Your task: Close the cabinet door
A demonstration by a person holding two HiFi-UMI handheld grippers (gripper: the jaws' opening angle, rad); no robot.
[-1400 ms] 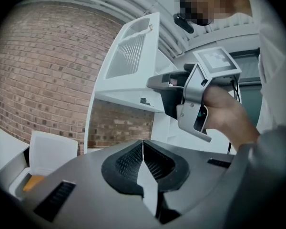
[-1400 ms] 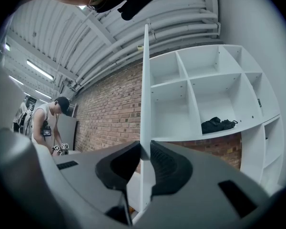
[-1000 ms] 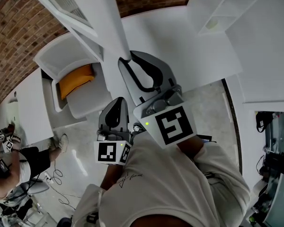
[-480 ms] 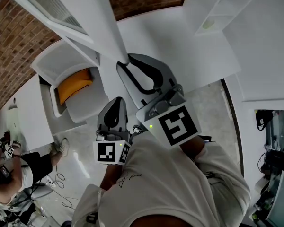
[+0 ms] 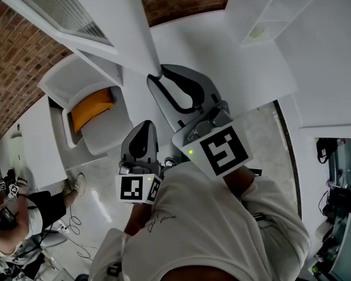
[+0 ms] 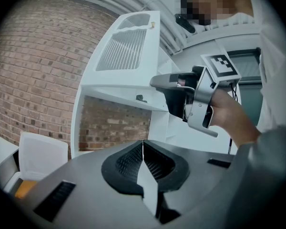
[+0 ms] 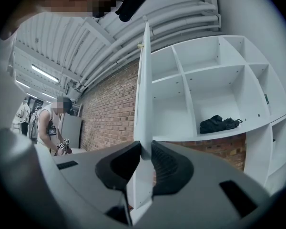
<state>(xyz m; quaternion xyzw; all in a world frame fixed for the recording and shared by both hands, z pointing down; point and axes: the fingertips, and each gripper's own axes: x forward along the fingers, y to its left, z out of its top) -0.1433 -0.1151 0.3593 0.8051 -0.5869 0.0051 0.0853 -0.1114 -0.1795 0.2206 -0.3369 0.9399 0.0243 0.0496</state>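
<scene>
The white cabinet door [image 5: 126, 22] stands open and shows edge-on from above in the head view. My right gripper [image 5: 158, 76] is shut on the door's free edge. In the right gripper view the door [image 7: 144, 80] runs up as a thin vertical slab out of the right gripper [image 7: 145, 157], pinched between both pads. Behind it is the white open-shelf cabinet [image 7: 214, 89]. My left gripper [image 5: 144, 127] hangs lower and to the left, shut on nothing. In the left gripper view the left gripper [image 6: 143, 149] has its pads touching, and the right gripper [image 6: 158, 83] meets the slatted door [image 6: 126, 51].
A white chair with an orange cushion [image 5: 92, 107] stands left of the door. A person [image 5: 11, 212] is at the lower left beside a white table [image 5: 38, 133]. A black bundle [image 7: 219, 123] lies on a cabinet shelf. A brick wall [image 5: 23, 51] is behind.
The right gripper and the door edge have shifted slightly to the right. The left gripper has stayed put. The person at the lower left has moved a little toward the frame's edge.
</scene>
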